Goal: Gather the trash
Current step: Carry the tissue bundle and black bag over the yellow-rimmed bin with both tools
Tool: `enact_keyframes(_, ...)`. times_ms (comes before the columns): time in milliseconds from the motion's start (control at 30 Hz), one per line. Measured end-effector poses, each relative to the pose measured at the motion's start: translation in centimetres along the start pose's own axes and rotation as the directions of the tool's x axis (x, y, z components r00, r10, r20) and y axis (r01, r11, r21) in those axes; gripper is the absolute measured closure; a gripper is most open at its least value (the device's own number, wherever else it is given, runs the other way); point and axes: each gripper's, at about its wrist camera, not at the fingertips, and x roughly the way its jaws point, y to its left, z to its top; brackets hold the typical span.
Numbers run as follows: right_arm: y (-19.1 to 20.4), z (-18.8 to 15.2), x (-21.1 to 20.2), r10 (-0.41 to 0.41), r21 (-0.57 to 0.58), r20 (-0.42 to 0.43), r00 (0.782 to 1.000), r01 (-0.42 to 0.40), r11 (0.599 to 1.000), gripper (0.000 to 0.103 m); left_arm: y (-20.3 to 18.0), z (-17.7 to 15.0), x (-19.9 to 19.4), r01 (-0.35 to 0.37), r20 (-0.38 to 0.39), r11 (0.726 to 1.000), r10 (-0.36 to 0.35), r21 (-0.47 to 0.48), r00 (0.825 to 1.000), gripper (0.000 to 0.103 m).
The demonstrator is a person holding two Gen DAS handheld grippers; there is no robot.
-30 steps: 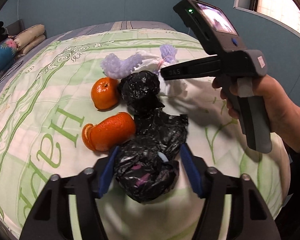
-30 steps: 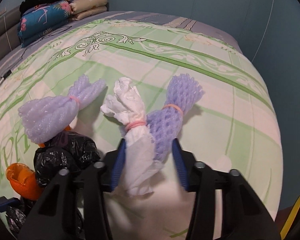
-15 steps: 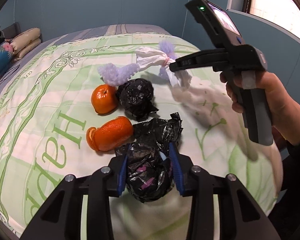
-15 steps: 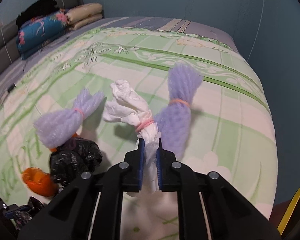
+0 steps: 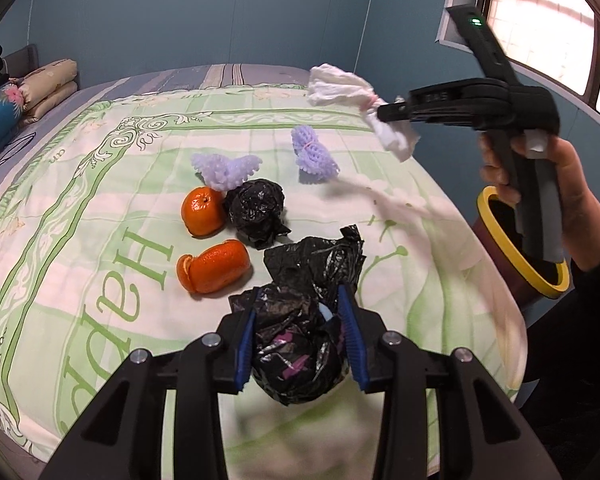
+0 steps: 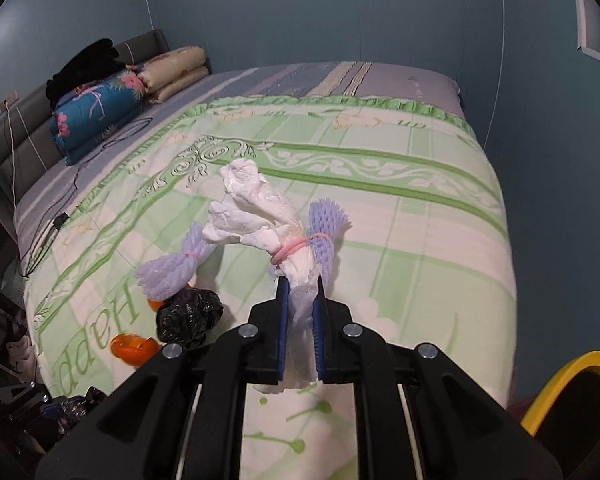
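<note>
My left fingers (image 5: 298, 344) are clamping a black bag bundle (image 5: 296, 354) at lower centre; my right fingers (image 6: 299, 320) are pinching a white tissue wad (image 6: 256, 216) above the bed (image 5: 80, 200). Oranges (image 5: 202, 216) and foam nets (image 5: 226, 166) are lying mid-frame. A yellow-rimmed bin (image 5: 540, 280) is standing right, contents unseen.

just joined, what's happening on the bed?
A person is clearing trash off a bed with two handheld tongs. The left tongs grip a black bag wad; the right tongs hold a white tissue bundle in the air. Peels, foam nets and more bags lie on the bed. A yellow-rimmed bin stands beside it.
</note>
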Motion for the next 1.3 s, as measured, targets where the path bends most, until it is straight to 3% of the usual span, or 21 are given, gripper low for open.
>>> enact_keyframes(767, -2.9, -1.7, -11.7, 0.028, 0.009, 0.142, 0.990, -0.030, 1.000, 0.093, -3.4, 4.4, -4.7, 0.012, 0.173, 1.000, -0.013, 0.004, 0.985, 0.067)
enact_keyframes(1300, -7.5, -2.7, -17.8, -0.041, 0.049, 0.234, 0.971, 0.030, 0.998, 0.093, -8.1, 7.9, -3.3, 0.050, 0.188, 0.997, -0.059, 0.050, 0.980, 0.067)
